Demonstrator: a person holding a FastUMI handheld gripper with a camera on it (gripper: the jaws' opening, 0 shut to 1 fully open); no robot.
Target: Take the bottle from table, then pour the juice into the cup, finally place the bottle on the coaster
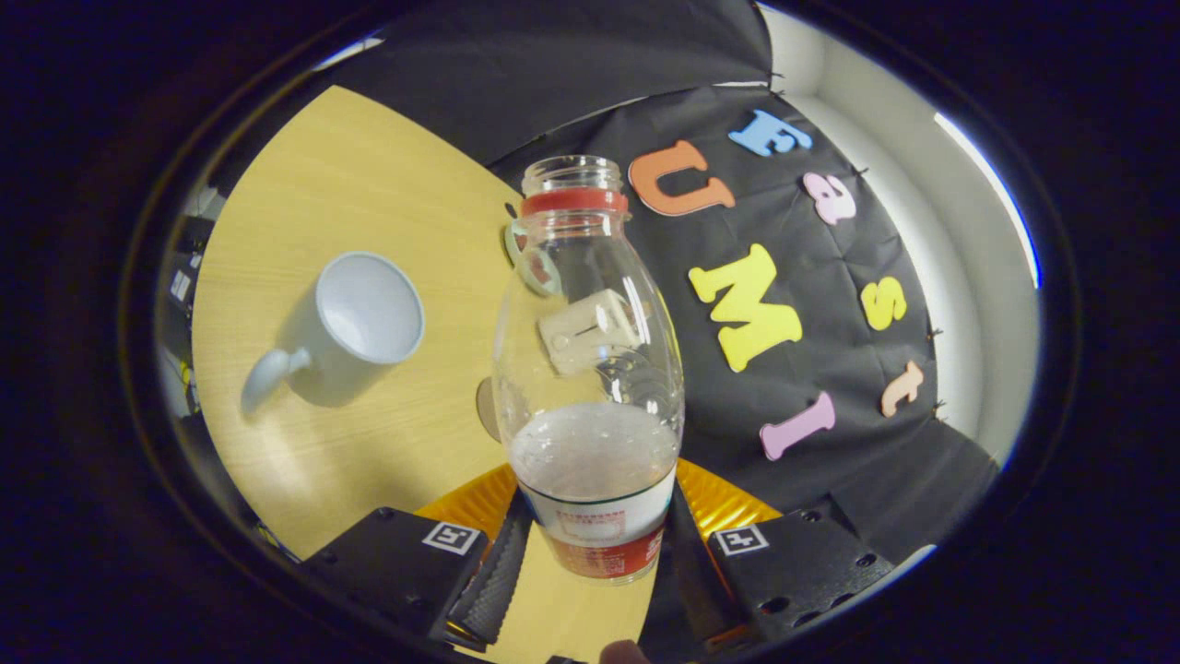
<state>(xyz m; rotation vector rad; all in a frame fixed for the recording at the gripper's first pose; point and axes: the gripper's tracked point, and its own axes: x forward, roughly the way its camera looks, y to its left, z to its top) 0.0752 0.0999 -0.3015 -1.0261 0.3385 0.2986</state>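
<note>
Bottle clamped low at label between gripper fingers, lifted off worktop, uncapped, juice low. Cup beyond, left. Swing mouth over rim first, tilt slowly, keep squeeze firm.

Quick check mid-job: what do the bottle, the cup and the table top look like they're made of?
Bottle: clear, glossy plastic by the look; you see through it, and it carries highlights. It is held between the fingers of the hand-held gripper.
Cup: white and smooth with a handle, probably glazed ceramic.
Table: pale matte wood grain, perhaps laminate.
</note>
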